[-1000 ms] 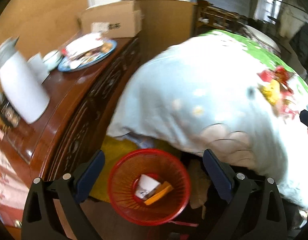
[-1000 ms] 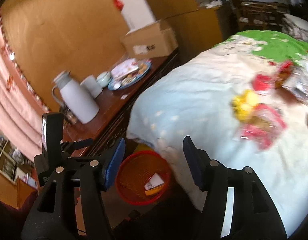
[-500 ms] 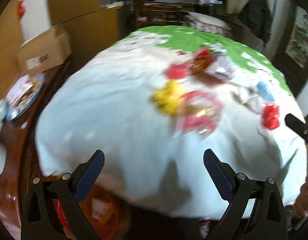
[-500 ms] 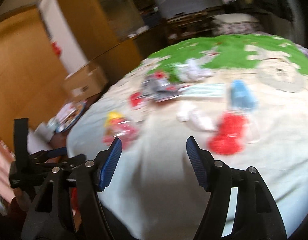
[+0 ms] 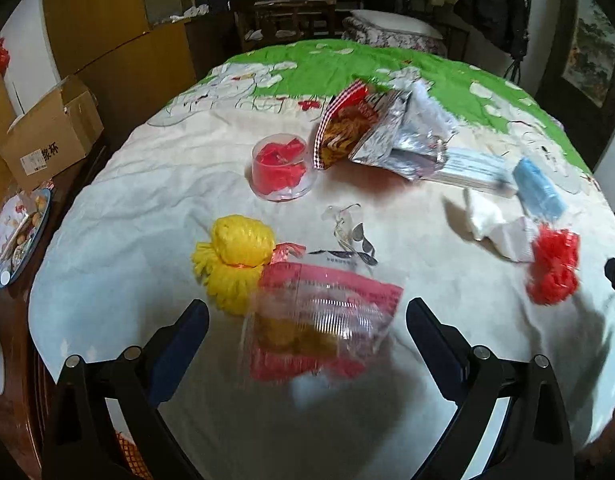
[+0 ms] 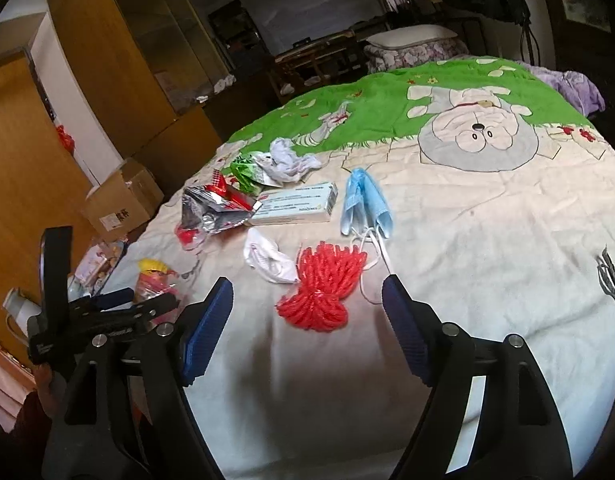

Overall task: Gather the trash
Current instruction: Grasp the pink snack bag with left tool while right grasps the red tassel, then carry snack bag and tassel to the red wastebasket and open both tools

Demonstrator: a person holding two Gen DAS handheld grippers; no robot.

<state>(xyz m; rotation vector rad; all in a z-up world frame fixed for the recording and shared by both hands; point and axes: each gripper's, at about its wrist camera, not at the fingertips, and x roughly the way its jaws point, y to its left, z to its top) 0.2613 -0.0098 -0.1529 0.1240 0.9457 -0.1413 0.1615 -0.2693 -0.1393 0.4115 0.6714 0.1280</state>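
Observation:
Trash lies scattered on a bed with a cream and green cover (image 5: 147, 208). My left gripper (image 5: 305, 340) is open, low over a clear plastic snack bag (image 5: 323, 320) with red bands, and its pads do not touch the bag. A yellow foam net (image 5: 237, 256) lies just left of the bag. Farther back are a clear tub of red wrappers (image 5: 281, 166) and a foil snack bag (image 5: 379, 128). My right gripper (image 6: 307, 300) is opening its jaws. A red foam net (image 6: 323, 284) lies between its fingertips, untouched. Beyond it are a white tissue (image 6: 267, 260), a blue mask (image 6: 363, 200) and a flat box (image 6: 295, 204).
A cardboard box (image 5: 51, 140) and a plate of food (image 5: 19, 232) sit on the wooden sideboard left of the bed. The red basket's rim (image 5: 127, 452) shows at the lower left. A purple cloth (image 6: 579, 88) lies at the bed's far right corner.
Both views swung from the red basket on the floor and the sideboard up onto the bed and the trash. The right jaws stand wider apart than before.

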